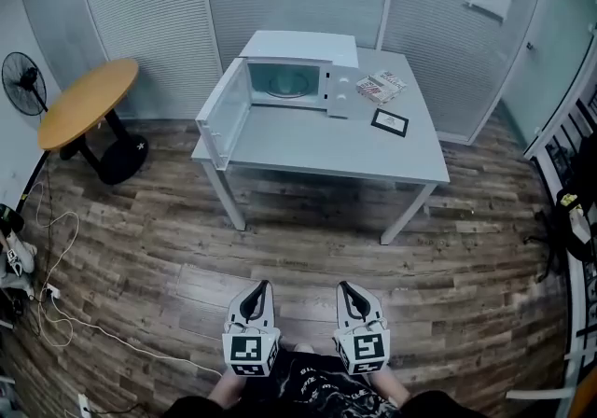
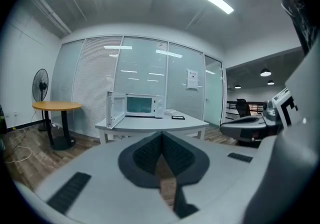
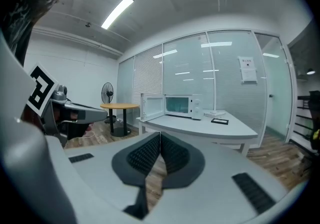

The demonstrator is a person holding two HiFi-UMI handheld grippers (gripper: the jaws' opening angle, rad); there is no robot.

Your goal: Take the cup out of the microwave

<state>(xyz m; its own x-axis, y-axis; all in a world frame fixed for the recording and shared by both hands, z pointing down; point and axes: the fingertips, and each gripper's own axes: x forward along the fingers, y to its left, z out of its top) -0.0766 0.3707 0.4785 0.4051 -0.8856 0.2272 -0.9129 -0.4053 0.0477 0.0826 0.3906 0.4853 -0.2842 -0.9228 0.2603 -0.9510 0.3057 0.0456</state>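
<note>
**Head view.** The left gripper (image 1: 262,287) and the right gripper (image 1: 344,287) are at the bottom edge, side by side and close to the person's body. Each has its 2 jaws pressed together and nothing is between them. They are over the wooden floor (image 1: 308,248), well apart from the white table (image 1: 317,146) further ahead. The microwave (image 1: 300,48) stands on the back part of this table, and its door (image 1: 224,114) is swung wide open to the left. I cannot make out the cup. The cavity (image 1: 284,80) is greenish and too small to show more than a pale round shape. A booklet (image 1: 381,87) and a black framed card (image 1: 390,121) lie to the right of the microwave. A round wooden table (image 1: 89,101) and a fan (image 1: 23,82) are at the left.

**Left gripper view.** The jaw tips meet in 1 line and are empty. The microwave (image 2: 144,105) is far ahead, a little to the left of the tips.

**Right gripper view.** The jaws are clenched with nothing between them. The microwave (image 3: 182,105) is far ahead, slightly to the right of the tips.
</note>
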